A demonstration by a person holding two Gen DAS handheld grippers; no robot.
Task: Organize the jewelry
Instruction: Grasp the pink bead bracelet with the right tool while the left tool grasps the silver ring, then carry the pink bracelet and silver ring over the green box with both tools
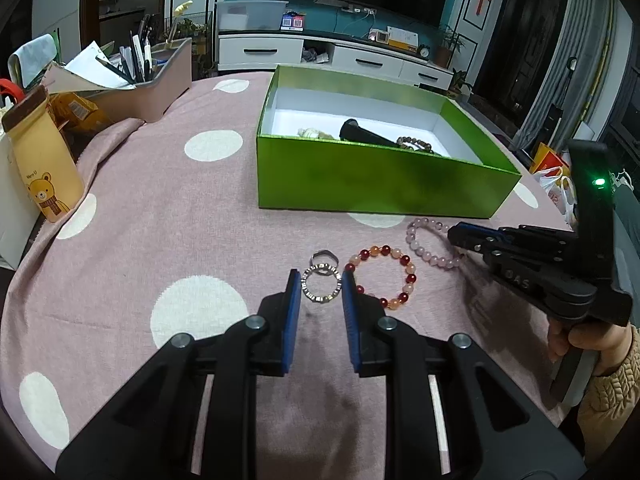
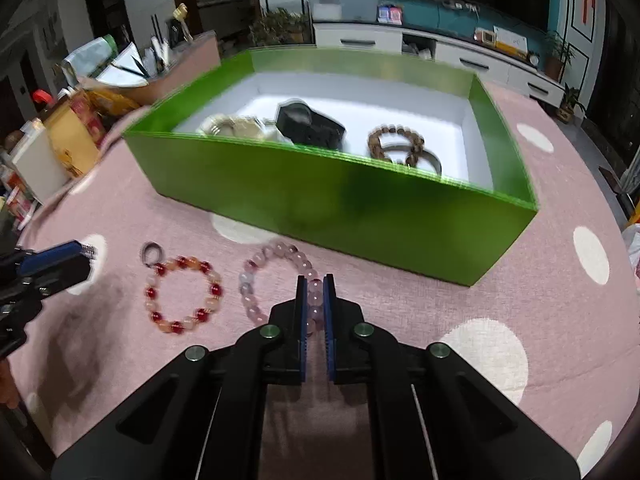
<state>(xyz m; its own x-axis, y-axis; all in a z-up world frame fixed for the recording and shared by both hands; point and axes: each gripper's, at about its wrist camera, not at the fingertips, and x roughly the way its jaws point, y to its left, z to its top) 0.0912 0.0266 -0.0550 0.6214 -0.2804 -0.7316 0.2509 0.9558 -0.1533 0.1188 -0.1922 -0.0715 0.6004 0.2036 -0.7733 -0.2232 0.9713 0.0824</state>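
- Right gripper (image 2: 315, 294) is clamped on the pink bracelet (image 2: 256, 266), on the cloth in front of the green box (image 2: 340, 196); a straight lift over the wall is advised.
- Left gripper (image 1: 321, 286) is gripping the silver bracelet (image 1: 320, 285).
- Outside the box are counted: three bracelets, one ring (image 1: 323, 257).

Pink bead bracelet (image 2: 276, 276), red-orange bracelet (image 2: 182, 295) lie before green box (image 2: 320, 200).
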